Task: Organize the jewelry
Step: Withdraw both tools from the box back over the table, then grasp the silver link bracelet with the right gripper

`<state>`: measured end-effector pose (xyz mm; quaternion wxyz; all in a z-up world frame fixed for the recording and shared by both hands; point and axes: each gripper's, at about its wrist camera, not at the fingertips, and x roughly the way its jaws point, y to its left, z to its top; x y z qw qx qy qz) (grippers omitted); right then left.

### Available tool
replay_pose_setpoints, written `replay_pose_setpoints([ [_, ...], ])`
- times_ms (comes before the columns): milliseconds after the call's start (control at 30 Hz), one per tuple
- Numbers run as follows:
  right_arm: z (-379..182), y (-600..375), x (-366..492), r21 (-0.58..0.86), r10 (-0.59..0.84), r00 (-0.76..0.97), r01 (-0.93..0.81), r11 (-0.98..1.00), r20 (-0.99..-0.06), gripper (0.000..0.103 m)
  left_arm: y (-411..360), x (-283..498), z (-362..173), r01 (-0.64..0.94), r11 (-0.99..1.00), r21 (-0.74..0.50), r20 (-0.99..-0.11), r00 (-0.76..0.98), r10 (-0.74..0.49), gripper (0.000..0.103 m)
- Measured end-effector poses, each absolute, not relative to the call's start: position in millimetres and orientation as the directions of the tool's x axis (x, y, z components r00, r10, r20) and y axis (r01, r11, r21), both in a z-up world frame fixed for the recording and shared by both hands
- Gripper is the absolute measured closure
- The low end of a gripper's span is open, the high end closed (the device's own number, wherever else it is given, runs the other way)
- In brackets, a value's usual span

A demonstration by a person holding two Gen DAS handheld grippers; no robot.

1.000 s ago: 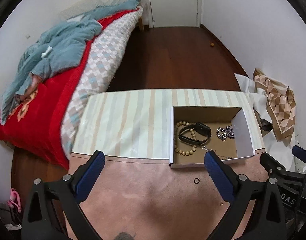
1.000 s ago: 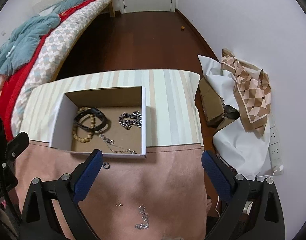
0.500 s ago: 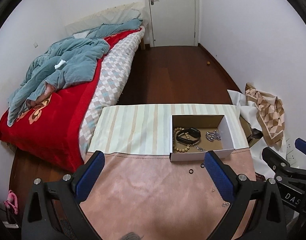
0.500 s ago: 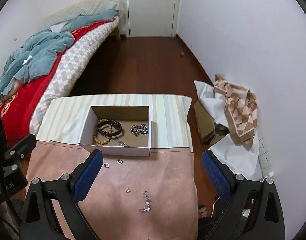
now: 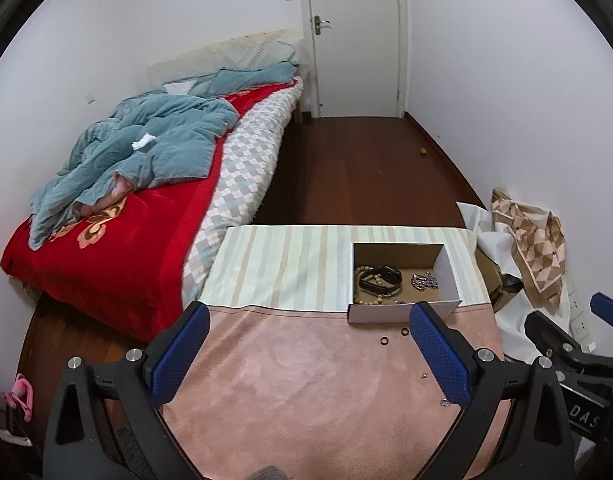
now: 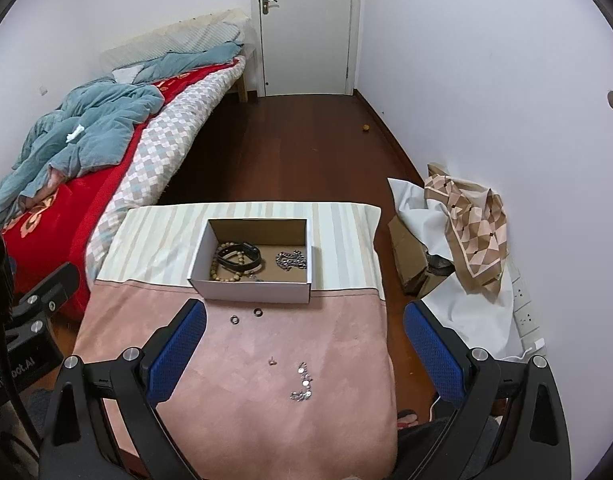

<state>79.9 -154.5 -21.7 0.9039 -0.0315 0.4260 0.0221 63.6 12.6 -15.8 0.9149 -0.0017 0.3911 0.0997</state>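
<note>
A white cardboard box stands on the table and holds a bead bracelet, a black band and a silver chain. Two dark rings lie on the pink cloth in front of the box, also in the left wrist view. A small earring and a silver chain piece lie nearer. My left gripper and my right gripper are both open, empty, high above the table's near side.
The table has a pink cloth near and a striped cloth far. A bed with red and blue bedding stands to the left. Bags and a patterned cloth lie on the floor at the right wall.
Both grippers have pulled up and back from the table, so the box looks smaller and more of the room shows. Both stay open and empty.
</note>
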Motion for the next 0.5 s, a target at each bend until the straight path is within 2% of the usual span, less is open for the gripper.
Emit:
replay_pose_setpoints([
  [200, -37.2, -170.6, 72.6, 0.047, 0.073, 0.625, -0.057, 0.997, -0.777, 0.003, 12.6, 59.1, -48.1, -0.206, 0.974, 0.09, -0.738, 0.644, 0.204, 0.001],
  [300, -73.7, -190.1, 74.4, 0.076, 0.074, 0.569, -0.021, 0.997, -0.819, 0.003, 12.2, 59.8, -83.4, -0.204, 0.975, 0.084, -0.77, 0.607, 0.194, 0.001],
  [433, -143.4, -215.4, 72.8, 0.086, 0.057, 0.438, 0.046, 0.995, -0.897, 0.003, 9.1, 61.7, -137.5, -0.208, 0.967, 0.149, -0.815, 0.527, 0.239, 0.001],
  [500, -170.1, -221.4, 71.3, 0.098, 0.07, 0.398, 0.051, 0.994, -0.915, 0.01, 9.2, 64.4, -164.8, -0.209, 0.963, 0.172, -0.842, 0.475, 0.254, 0.001],
])
